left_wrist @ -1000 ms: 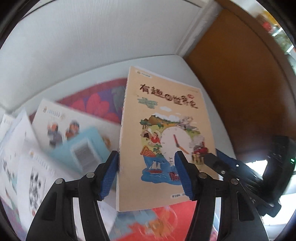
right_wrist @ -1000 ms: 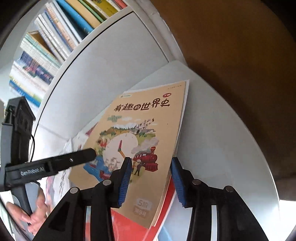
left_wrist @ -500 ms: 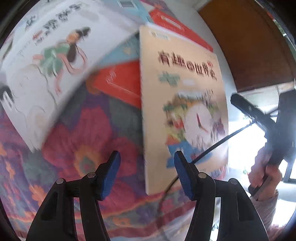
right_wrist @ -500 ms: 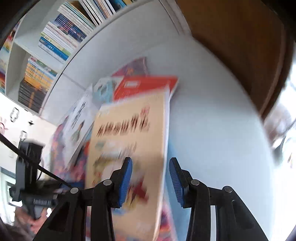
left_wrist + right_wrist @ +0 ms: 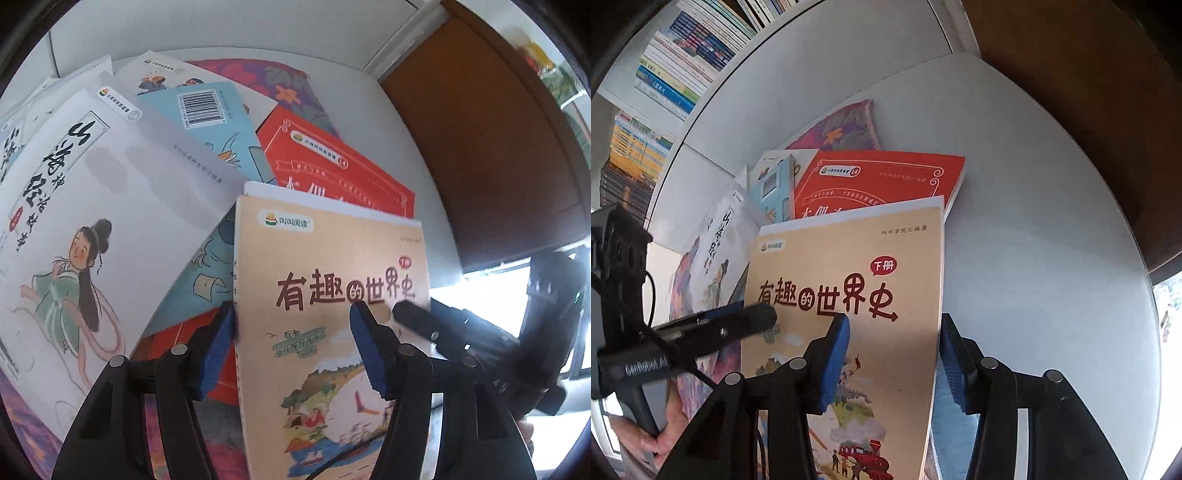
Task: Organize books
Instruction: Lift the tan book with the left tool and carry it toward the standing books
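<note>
Straddling the tan history book (image 5: 332,332) from both sides, the two hand-held grippers sit nearest the cameras: the left gripper (image 5: 291,347) has one blue pad at the book's spine edge and the other over its cover, and the right gripper (image 5: 894,354) has one pad over the cover and the other just past the book's open edge. Both sets of jaws are opening, with the book between them, and no pad can be seen pressing on it, so the book looks set down rather than carried. It lies flat on top of the loose pile, the landmark for everything else. Partly under its far edge lies the red book (image 5: 882,177); beyond its spine side fan out the white storybook (image 5: 85,221) and the pale blue book (image 5: 218,122), with a flowered cloth (image 5: 288,88) showing beneath and behind them. Judged from this, the sorting is barely begun: the pile is still skewed and overlapping, nothing squared. Beyond the tan book's open edge the white tabletop (image 5: 1034,240) is bare out to its rounded rim, giving room to slide or stack. Farther off, behind the pile, a white panel rises, and above it a bookshelf (image 5: 676,74) stands already packed with upright spines.
</note>
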Motion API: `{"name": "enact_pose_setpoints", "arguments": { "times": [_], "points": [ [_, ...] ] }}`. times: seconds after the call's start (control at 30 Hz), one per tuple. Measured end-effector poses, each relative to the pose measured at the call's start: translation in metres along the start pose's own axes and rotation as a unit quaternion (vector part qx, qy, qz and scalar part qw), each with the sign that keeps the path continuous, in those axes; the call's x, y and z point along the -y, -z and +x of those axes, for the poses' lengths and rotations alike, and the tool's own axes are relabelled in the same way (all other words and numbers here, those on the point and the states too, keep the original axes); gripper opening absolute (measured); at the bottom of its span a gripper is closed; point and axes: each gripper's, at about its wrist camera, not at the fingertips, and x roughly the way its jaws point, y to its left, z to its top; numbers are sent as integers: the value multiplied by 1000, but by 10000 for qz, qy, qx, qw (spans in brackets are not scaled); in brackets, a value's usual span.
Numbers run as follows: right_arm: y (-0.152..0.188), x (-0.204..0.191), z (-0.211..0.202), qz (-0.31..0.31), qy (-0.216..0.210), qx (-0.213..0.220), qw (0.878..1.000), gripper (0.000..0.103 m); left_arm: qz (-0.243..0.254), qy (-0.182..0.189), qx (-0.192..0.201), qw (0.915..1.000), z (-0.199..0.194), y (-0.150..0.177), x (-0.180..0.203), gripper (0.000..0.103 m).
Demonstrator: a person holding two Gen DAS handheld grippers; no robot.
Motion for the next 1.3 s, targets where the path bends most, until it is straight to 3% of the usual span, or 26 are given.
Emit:
{"name": "enact_pose_setpoints", "arguments": {
  "times": [0.07,0.2,0.4,0.6,0.63,0.7,0.8,0.9,0.97,1.13,1.2,1.23,1.3],
  "points": [
    [1,-1,1,-62,-20,22,10000,48,-11,13,90,10000,-6,8,-5,59],
    [11,-9,-1,-215,-132,60,9997,50,175,-297,95,9994,-14,18,-5,60],
    [39,-36,-2,-445,-431,-128,9980,55,-247,44,-145,9996,-32,60,-50,59],
    [70,-81,-10,-781,-46,31,9969,60,-667,415,-80,9969,-60,90,-99,59],
    [72,-81,-12,-704,4,99,9975,58,-654,292,-37,9974,-66,92,-104,59],
    [73,-78,-24,-502,210,404,9977,57,-535,95,106,9985,-79,92,-108,59],
    [79,-84,-70,-579,44,1206,9910,57,-445,334,352,9978,-104,100,-112,59],
    [102,-102,-122,-1129,-140,2109,9709,59,-434,350,516,9971,-124,121,-109,59],
    [117,-111,-140,-1304,-153,2383,9623,64,-578,422,706,9949,-135,136,-102,62],
    [148,-107,-149,-513,-956,2297,9672,64,-1020,272,1159,9876,-151,170,-91,65],
    [160,-90,-144,311,-1788,2411,9534,64,-1026,-32,1193,9875,-148,187,-84,65],
    [165,-79,-137,768,-2270,2339,9423,64,-1070,-141,1177,9872,-146,197,-82,65],
    [167,-69,-124,1153,-2797,2042,9310,64,-1243,-284,1030,9865,-136,214,-80,65]
  ]
}}
